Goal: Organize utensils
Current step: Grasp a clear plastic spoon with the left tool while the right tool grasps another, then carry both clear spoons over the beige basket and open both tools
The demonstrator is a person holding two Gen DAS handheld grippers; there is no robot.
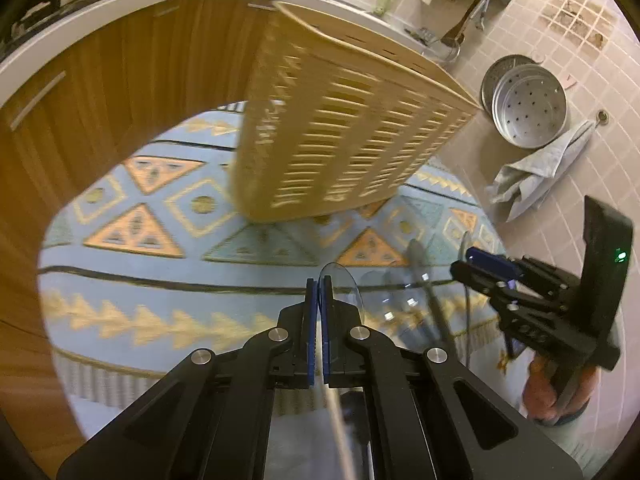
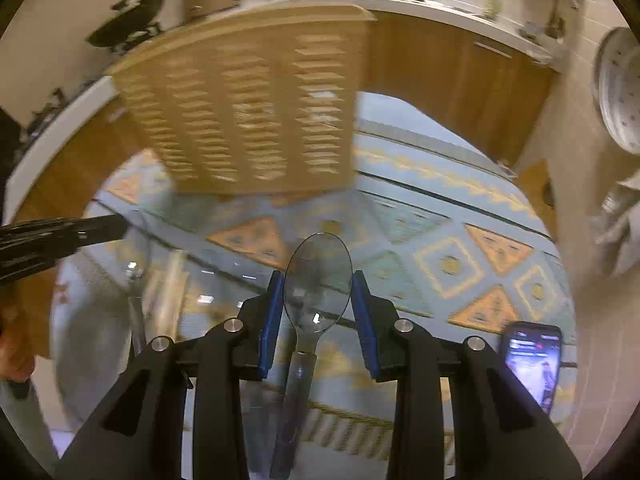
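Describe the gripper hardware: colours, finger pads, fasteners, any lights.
Both grippers, left and right, are matte black plastic linkages with silver round pivot pins and blue finger pads. Seen from the left wrist, the right unit's housing shows a green LED. No cables visible.

One basket (image 1: 352, 128), one clear spoon (image 2: 318, 276), two steamer trays (image 1: 528, 108), one phone (image 2: 532, 364).

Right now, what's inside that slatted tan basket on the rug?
Cannot tell: the tan basket shows only its slatted side walls, blurred, and its opening faces away. Below it lies the patterned rug.
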